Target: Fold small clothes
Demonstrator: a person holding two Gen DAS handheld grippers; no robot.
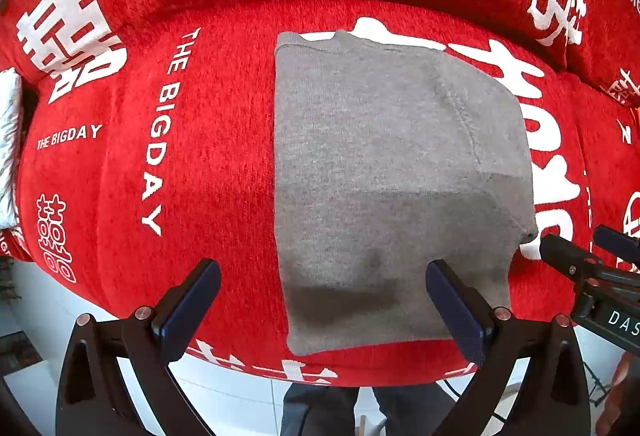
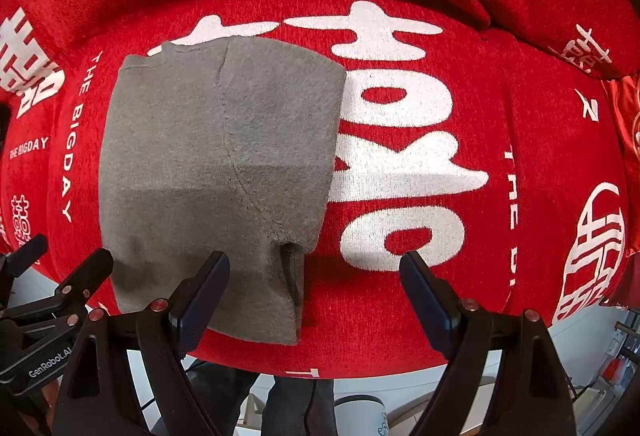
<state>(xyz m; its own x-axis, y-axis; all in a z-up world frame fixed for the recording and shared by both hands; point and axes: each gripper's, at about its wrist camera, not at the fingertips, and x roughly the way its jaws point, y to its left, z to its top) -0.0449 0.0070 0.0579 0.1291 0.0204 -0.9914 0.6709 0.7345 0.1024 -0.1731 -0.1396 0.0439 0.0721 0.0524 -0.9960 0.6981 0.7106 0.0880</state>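
We've got both grippers spread wide, nothing between the fingers on either. Left gripper [image 1: 323, 312]: jaws fully apart, blue pads [image 1: 188, 310] at 7 and 5 o'clock in its own view, facing each other, tips pointing toward 12. Right gripper [image 2: 314, 302]: same pose, pads [image 2: 200, 304] at 7 and 5 o'clock, wide gap between. Our right gripper pokes into the left view at 4 o'clock, fingers apart, aimed toward 10. Our left gripper shows in the right view at 8 o'clock, fingers parted, aimed toward 2. Neither is touching anything that we can tell.
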